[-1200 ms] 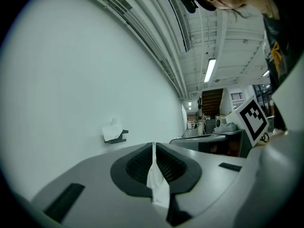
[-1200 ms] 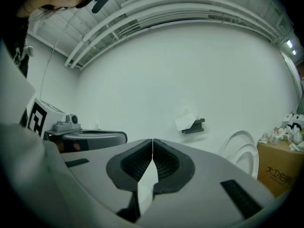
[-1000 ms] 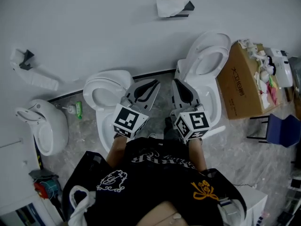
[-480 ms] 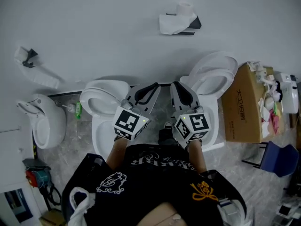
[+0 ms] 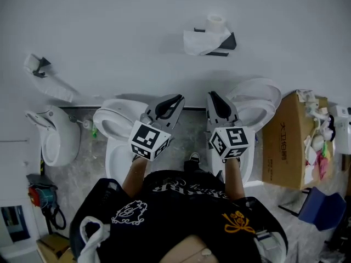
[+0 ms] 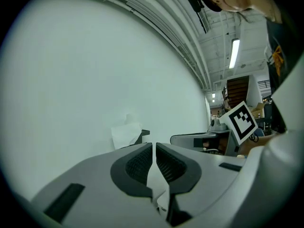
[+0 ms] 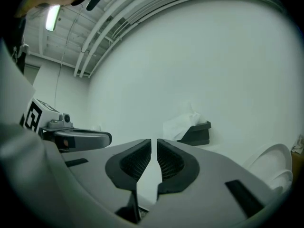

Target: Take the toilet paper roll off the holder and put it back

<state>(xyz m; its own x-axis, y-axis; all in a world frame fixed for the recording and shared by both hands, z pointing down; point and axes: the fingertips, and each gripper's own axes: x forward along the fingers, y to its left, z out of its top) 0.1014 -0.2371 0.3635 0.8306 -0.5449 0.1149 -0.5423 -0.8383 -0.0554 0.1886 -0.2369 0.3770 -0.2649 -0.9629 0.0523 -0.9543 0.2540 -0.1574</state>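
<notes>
Head view: both tongs point at the white wall (image 5: pixel 109 32), side by side above the floor between two toilets, the left toilet (image 5: pixel 112 119) and the right toilet (image 5: pixel 260 100). The left tongs (image 5: pixel 179 97) have their jaws drawn to a thin slit with nothing between them, and the right tongs (image 5: pixel 211 95) are the same. The toilet paper roll (image 5: pixel 215 22) sits at the black holder (image 5: pixel 227 41) on the wall, well ahead of both tongs, with a loose sheet (image 5: pixel 196 41) hanging from it. A cardboard box (image 5: pixel 282 141) stands right of the toilets.
</notes>
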